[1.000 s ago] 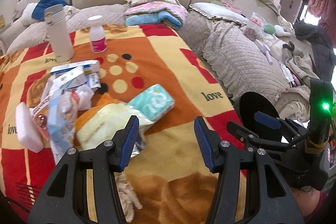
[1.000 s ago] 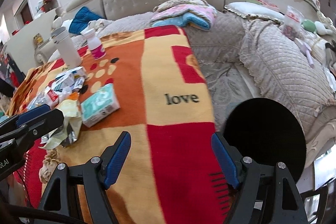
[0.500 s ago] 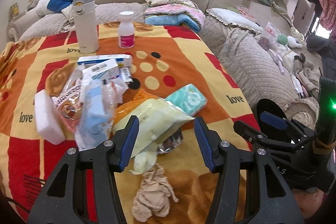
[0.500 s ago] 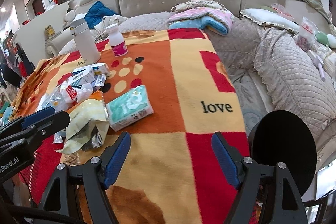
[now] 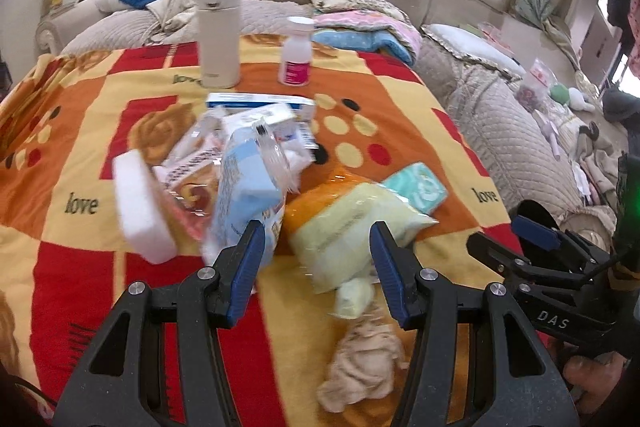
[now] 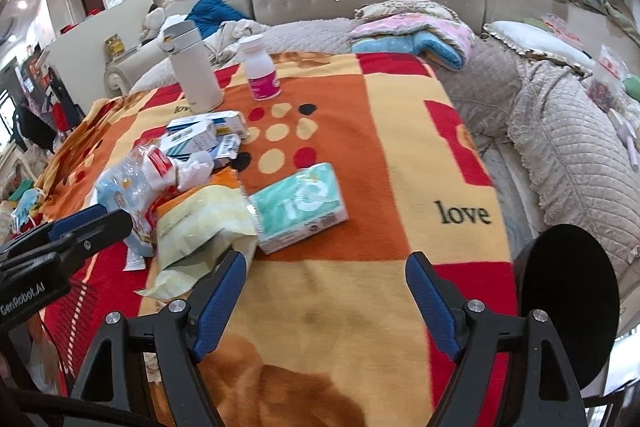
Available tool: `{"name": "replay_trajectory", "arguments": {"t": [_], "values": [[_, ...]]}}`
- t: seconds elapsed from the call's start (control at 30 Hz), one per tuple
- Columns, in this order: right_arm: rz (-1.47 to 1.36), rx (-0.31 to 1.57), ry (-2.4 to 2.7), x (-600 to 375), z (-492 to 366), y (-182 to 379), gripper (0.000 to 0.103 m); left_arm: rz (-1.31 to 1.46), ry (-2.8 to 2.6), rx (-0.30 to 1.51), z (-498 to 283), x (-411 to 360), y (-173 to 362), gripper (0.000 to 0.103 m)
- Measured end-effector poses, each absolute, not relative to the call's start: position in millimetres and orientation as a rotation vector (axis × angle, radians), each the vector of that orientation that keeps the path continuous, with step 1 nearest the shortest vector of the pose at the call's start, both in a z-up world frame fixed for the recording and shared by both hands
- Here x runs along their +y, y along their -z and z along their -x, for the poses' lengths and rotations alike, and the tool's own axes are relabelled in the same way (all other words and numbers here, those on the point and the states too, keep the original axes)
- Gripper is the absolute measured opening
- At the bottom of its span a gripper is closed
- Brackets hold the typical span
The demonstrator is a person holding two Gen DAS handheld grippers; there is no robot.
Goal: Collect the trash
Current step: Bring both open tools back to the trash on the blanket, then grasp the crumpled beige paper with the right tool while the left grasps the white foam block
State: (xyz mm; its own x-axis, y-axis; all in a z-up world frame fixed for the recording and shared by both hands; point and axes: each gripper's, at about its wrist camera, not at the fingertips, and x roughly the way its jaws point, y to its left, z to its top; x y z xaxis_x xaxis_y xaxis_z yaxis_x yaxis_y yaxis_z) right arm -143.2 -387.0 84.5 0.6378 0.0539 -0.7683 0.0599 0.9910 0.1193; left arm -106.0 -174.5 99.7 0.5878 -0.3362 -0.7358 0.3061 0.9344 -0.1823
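A pile of trash lies on the patterned blanket (image 5: 80, 259): a pale yellow bag (image 5: 352, 227) (image 6: 200, 223), a light blue wrapper (image 5: 244, 191), clear plastic packaging (image 6: 128, 179), small boxes (image 6: 200, 139) and a crumpled beige tissue (image 5: 360, 363). My left gripper (image 5: 316, 267) is open and empty, its fingers on either side of the yellow bag's near end. My right gripper (image 6: 324, 299) is open and empty over bare blanket, right of the pile.
A teal tissue pack (image 6: 300, 207), a white sponge block (image 5: 140, 207), a white flask (image 5: 220, 31) and a pink-labelled bottle (image 5: 296, 55) stand on the blanket. A black round bin (image 6: 568, 303) sits at the right. Sofa cushions (image 6: 560, 131) border the right.
Both grippers have swung left toward the trash pile. The yellow bag now sits between my left fingers. Both stay open.
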Motion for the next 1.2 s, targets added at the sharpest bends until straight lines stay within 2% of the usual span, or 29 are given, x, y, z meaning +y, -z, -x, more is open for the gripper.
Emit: {"name": "replay_trajectory", "arguments": {"t": [0.43,0.7,0.8,0.87,0.93,1.0,1.07,1.2], "values": [[-0.191,0.951,-0.174,-350.7,132.8,-71.5,0.081,0.16,0.203,0.896,74.4,-92.6,-86.3,0.053],[-0.165,1.041,-0.327,-302.2,152.6,-47.5,0.081,0.211,0.177,0.94,42.8,-79.0,-70.1,0.053],[-0.179,0.993,-0.334,-294.2,161.8,-42.5,0.08,0.222,0.177,0.946,33.7,-78.8,-63.4,0.053],[-0.183,0.984,-0.346,-290.8,163.9,-39.7,0.073,0.225,0.166,0.952,28.0,-77.8,-59.2,0.053],[-0.162,0.989,-0.343,-286.4,163.1,-34.8,0.057,0.24,0.166,0.95,24.1,-74.8,-54.5,0.053],[-0.157,1.001,-0.362,-283.4,161.7,-28.4,0.046,0.258,0.165,0.966,22.2,-70.7,-48.7,0.052],[-0.151,0.986,-0.373,-283.0,163.2,-29.3,0.043,0.289,0.182,0.978,24.0,-64.7,-44.0,0.036],[-0.104,0.942,-0.389,-285.5,170.2,-41.7,0.032,0.33,0.202,0.966,34.2,-50.6,-50.5,0.03]]}}
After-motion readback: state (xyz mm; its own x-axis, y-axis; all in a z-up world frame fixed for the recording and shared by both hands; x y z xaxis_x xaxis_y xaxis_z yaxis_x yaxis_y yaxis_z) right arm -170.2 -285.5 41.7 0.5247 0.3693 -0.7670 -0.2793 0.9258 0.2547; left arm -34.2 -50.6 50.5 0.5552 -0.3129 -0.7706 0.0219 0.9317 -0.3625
